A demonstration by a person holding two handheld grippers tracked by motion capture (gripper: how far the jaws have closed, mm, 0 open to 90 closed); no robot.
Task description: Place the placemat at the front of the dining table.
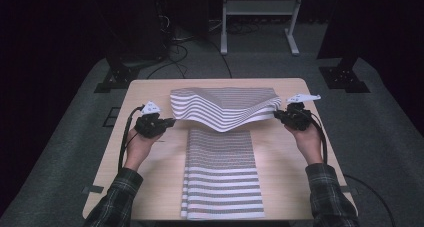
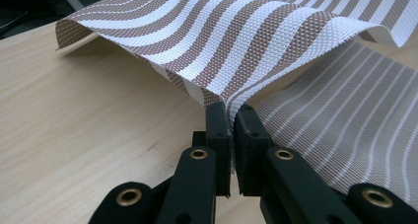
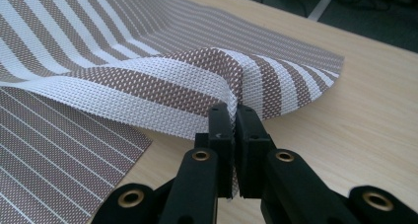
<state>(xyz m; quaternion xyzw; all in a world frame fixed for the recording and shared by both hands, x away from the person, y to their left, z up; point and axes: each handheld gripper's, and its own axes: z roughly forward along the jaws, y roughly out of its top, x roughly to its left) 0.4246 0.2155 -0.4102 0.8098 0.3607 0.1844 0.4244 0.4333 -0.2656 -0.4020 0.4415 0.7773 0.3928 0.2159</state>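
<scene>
A brown-and-white striped woven mat (image 1: 222,109) hangs lifted across the far half of the wooden table (image 1: 150,92), sagging in the middle. My left gripper (image 1: 169,122) is shut on its left edge; up close the two black jaws pinch the mat's edge (image 2: 227,98). My right gripper (image 1: 279,115) is shut on the right edge, and in the right gripper view its jaws clamp a folded corner of the mat (image 3: 236,93). A second striped mat (image 1: 222,174) lies flat on the near half of the table, partly under the lifted one.
The flat mat (image 2: 355,130) reaches the table's front edge. Bare wood (image 1: 155,172) lies left and right of it. Beyond the table stand a white frame (image 1: 260,17), black stands (image 1: 117,74) and cables on a grey floor.
</scene>
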